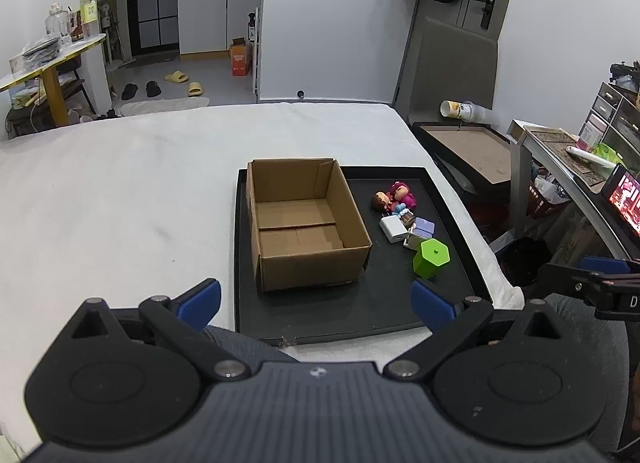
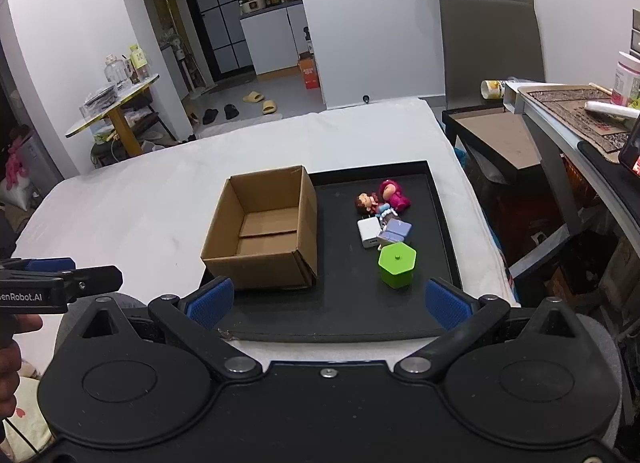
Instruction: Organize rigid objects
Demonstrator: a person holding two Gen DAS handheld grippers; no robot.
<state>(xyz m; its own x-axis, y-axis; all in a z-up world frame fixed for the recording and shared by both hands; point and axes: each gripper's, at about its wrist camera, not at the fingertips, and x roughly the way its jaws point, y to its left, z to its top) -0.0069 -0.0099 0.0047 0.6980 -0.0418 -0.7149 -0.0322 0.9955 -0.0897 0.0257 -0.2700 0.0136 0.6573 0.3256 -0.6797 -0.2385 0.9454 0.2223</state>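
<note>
white bedding covered the bed (image 1: 120, 191), which carried a black tray (image 1: 360, 311). on the tray stood an empty cardboard box (image 1: 304, 263); beside it lay a green hexagonal container (image 2: 397, 265), a white charger (image 2: 369, 232), a lilac block (image 2: 399, 230) and two small dolls (image 2: 382, 199). the left gripper (image 1: 316, 299) and right gripper (image 2: 328, 303) were both released, holding nothing, short of the tray. sorting had apparently not begun; the next move called for lowering onto the green container, the nearest item.

The cardboard box (image 1: 304, 223) hides the black tray's (image 1: 360, 315) left part. At centre right, a small item (image 1: 407, 218) among the toys is too small to identify.
</note>
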